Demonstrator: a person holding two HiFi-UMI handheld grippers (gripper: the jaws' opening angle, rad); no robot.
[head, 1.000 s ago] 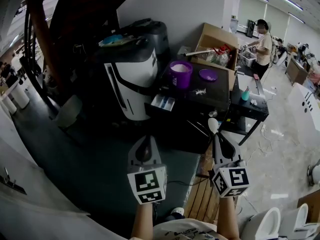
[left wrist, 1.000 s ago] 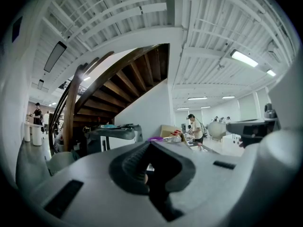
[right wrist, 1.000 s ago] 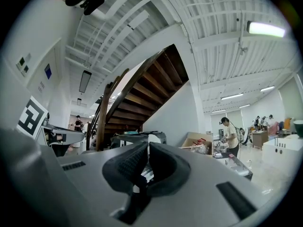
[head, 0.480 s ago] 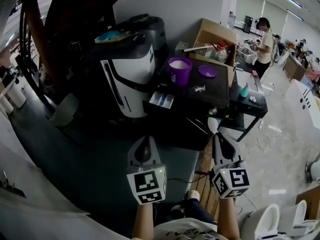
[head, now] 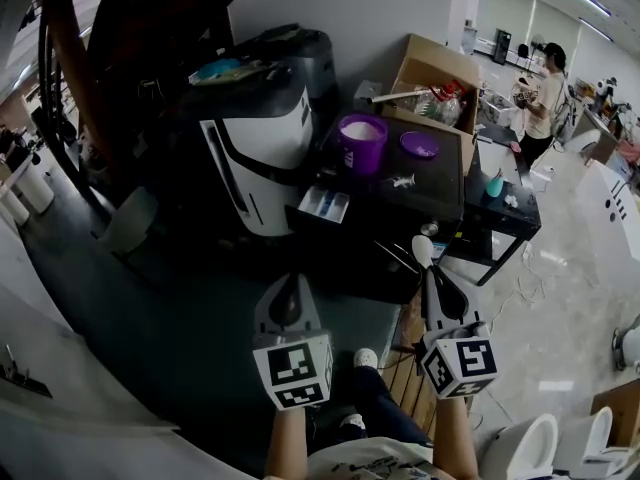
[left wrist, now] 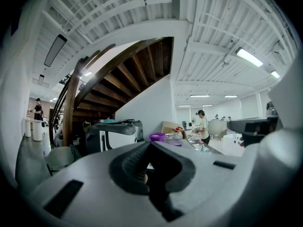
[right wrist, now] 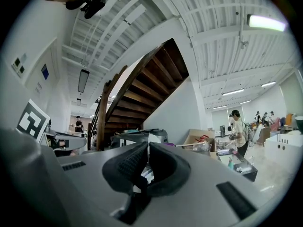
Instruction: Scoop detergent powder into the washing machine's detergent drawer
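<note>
White scoop (head: 423,252) gripped in right claw (head: 431,278), long axis along the jaws, bowl pointing ahead, open detergent drawer (head: 325,205) ahead and left, purple powder tub (head: 361,142) beyond on table (head: 445,186), left claw (head: 289,286) closed, empty.

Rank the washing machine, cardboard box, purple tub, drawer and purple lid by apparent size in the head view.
1. Washing machine
2. Cardboard box
3. Purple tub and drawer: about alike, left unranked
4. Purple lid
</note>
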